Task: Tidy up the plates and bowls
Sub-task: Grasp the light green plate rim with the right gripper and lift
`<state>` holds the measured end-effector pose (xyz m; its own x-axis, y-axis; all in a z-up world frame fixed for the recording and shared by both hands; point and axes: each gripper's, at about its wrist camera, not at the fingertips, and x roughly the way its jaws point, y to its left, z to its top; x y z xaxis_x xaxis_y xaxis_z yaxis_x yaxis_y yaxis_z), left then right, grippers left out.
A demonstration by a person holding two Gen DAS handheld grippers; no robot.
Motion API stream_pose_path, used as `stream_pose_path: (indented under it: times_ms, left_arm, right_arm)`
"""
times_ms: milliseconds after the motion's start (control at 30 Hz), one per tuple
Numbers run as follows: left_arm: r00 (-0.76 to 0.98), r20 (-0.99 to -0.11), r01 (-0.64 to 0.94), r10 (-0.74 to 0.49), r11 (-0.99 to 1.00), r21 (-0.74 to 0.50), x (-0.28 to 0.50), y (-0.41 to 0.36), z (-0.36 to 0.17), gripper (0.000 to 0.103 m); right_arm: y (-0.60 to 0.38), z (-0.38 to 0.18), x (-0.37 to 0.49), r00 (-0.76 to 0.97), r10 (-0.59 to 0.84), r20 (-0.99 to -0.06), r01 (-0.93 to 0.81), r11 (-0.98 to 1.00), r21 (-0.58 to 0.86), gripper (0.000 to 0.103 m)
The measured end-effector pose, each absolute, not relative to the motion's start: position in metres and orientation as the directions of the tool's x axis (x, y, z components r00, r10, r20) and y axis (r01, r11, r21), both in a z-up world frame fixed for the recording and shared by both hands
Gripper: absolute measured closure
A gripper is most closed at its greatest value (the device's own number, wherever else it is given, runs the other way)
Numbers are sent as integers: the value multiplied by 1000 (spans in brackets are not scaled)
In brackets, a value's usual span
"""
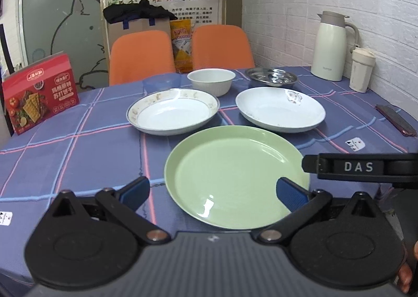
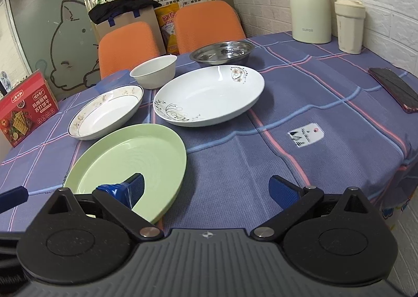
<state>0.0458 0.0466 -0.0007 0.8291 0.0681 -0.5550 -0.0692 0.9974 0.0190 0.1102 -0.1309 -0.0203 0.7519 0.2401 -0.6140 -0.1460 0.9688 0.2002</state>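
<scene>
So everything's laid out on the table with the blue plaid tablecloth (image 2: 300, 93), and I'm using the green plate (image 1: 230, 174) at the near edge as my anchor. Far off to its left there's a red cracker box (image 1: 39, 93) standing upright. Behind the green plate and a bit left is a white plate with a floral rim (image 1: 172, 111), and tucked behind that one a blue plastic bowl (image 1: 162, 81), mostly hidden. Straight back from the green plate sits a small white bowl (image 1: 211, 80), just beside the floral-rim plate's far edge. Back and to the right is a deep white plate with a flower print (image 2: 209, 96), and behind it a shiny metal dish (image 2: 222, 53). Way off right against the brick wall are a cream thermos jug (image 2: 311, 4) and a cream tumbler (image 2: 350, 28), with a dark phone (image 2: 394, 88) near the table's right edge. Left gripper (image 1: 213, 192) hangs over the green plate's near-left side, fingers spread wide, nothing in them. Right gripper (image 2: 206, 190) hovers by the plate's right rim, also spread wide and empty
</scene>
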Motion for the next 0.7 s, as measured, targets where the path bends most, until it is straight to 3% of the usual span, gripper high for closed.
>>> stream_pose_path:
  times_ms: [267, 700]
  left_arm:
    - [785, -606, -187, 129, 982, -33, 74, 89, -7, 0]
    - [760, -635, -178, 136, 984, -2, 97, 85, -17, 0]
  right_arm:
    - [-112, -34, 133, 705, 267, -657, -184, 964, 193, 14]
    - [-96, -35, 144, 689, 270, -673, -224, 962, 156, 14]
